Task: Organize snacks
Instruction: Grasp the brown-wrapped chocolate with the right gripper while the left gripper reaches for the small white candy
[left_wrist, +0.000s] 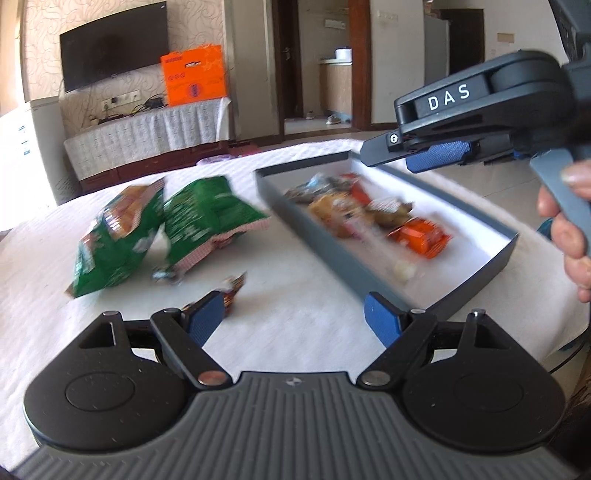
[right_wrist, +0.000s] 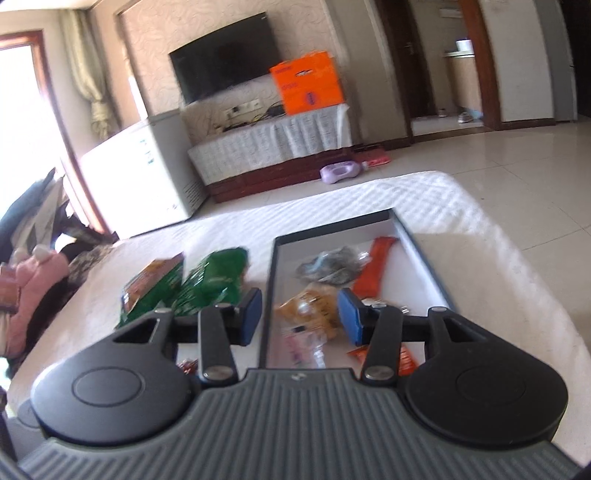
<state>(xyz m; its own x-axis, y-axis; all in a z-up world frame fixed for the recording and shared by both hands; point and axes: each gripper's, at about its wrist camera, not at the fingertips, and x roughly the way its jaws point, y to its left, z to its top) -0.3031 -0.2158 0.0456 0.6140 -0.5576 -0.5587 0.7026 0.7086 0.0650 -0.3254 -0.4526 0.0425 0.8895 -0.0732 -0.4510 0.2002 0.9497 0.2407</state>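
A grey tray (left_wrist: 317, 240) (right_wrist: 424, 254) with a white floor lies on the white-clothed table and holds several small snack packs, among them an orange pack (left_wrist: 417, 236) and a yellow pack (right_wrist: 310, 310). Two green snack bags (left_wrist: 218, 214) (right_wrist: 214, 280) lie left of the tray. A small brown wrapper (left_wrist: 234, 286) lies just past my left fingertip. My left gripper (left_wrist: 295, 317) is open and empty, low over the table before the tray's near corner. My right gripper (right_wrist: 299, 314) is open and empty above the tray; it also shows in the left wrist view (left_wrist: 436, 155).
The white tablecloth (left_wrist: 295, 288) covers the table. Beyond the far edge are a TV, an orange box (left_wrist: 194, 74) on a low cabinet, a white chest freezer (right_wrist: 144, 173) and a purple object (right_wrist: 340, 171) on the tiled floor. Clothes are piled at the left (right_wrist: 33, 288).
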